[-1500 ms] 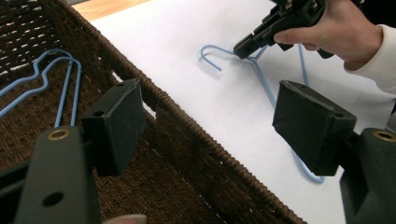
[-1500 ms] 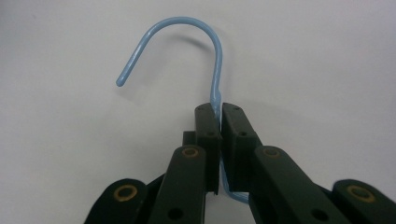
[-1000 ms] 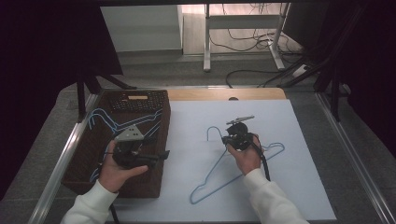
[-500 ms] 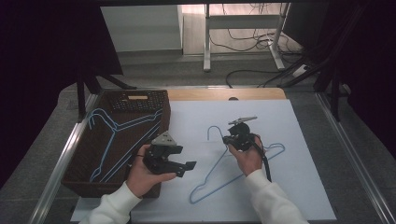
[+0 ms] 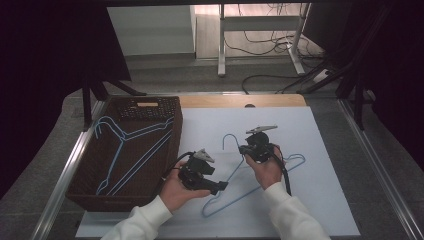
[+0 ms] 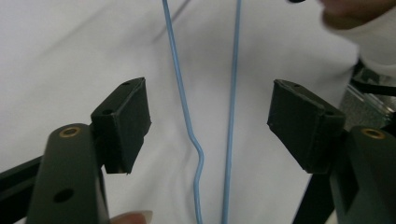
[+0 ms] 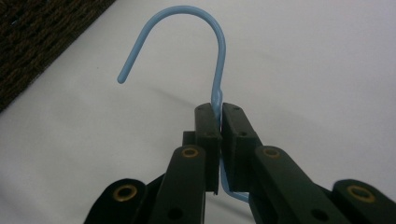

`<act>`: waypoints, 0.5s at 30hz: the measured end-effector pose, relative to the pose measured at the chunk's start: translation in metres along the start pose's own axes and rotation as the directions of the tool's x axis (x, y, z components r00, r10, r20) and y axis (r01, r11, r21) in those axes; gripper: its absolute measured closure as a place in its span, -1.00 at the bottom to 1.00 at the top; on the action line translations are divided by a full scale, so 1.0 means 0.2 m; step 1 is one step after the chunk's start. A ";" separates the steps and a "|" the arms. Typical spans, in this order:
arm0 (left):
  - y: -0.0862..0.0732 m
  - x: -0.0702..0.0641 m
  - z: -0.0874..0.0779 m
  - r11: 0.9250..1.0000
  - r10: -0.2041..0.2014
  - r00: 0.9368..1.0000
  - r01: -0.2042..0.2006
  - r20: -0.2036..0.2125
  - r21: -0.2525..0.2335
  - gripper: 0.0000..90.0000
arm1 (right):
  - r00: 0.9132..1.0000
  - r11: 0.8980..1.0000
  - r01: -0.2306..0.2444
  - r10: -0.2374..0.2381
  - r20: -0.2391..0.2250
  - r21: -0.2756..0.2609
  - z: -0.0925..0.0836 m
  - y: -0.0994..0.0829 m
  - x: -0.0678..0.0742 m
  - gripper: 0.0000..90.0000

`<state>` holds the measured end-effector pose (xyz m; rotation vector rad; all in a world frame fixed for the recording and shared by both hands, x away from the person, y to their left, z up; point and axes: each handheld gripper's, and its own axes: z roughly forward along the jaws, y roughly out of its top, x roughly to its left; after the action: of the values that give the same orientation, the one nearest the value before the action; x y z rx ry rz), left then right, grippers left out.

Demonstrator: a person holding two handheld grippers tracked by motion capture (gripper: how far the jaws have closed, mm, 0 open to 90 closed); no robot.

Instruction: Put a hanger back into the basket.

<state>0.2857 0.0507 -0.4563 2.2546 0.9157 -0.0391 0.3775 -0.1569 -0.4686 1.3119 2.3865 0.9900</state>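
Holding blue hanger (image 5: 250,187) neck in my right claw (image 7: 219,119), clamped, steadying it; left claw (image 6: 210,126) apart, just been narrowing astride hanger's two wires, ready to grip.

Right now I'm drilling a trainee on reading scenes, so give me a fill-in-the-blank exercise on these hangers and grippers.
1. The right gripper is shut on the neck of the blue hanger, just below its ____.
2. The left gripper is ____, two hanger wires running between its pads untouched.
3. The other hanger lies in the brown ____.
4. The held hanger rests on a ____ sheet.

Missing words: hook; open; basket; white
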 end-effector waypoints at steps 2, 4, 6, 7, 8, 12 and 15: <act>0.00 0.00 0.05 1.000 -0.005 1.000 0.005 -0.005 0.021 -0.31 | 1.000 1.000 0.001 -0.001 -0.002 -0.004 -0.01 0.00 0.01 0.91; 0.01 0.00 0.11 0.999 -0.002 1.000 0.002 -0.013 0.040 -0.29 | 1.000 1.000 0.005 -0.005 -0.004 -0.009 -0.01 0.00 0.01 0.91; 0.01 0.00 0.14 0.998 0.001 1.000 -0.001 0.004 0.057 -0.29 | 1.000 1.000 0.006 -0.006 -0.006 -0.011 -0.01 0.00 0.01 0.91; 0.01 0.00 0.17 0.998 -0.012 1.000 0.011 0.016 0.062 -0.28 | 1.000 1.000 0.006 -0.006 -0.006 -0.013 -0.02 0.00 0.01 0.91; 0.01 0.01 0.19 0.997 -0.025 0.999 0.023 0.024 0.067 -0.26 | 1.000 1.000 0.006 -0.006 -0.006 -0.015 -0.02 0.00 0.01 0.91; 0.01 0.04 0.25 0.996 -0.044 0.999 0.044 -0.002 0.072 -0.14 | 1.000 1.000 0.006 -0.006 -0.009 -0.021 -0.03 0.00 0.01 0.91; 0.02 0.06 0.27 0.996 -0.053 0.999 0.052 0.002 0.071 0.06 | 1.000 1.000 0.002 -0.002 -0.017 -0.030 -0.04 0.00 0.01 0.91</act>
<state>0.3088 0.0222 -0.4990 2.2945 0.9856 -0.1008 0.3725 -0.1591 -0.4637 1.2952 2.3753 1.0365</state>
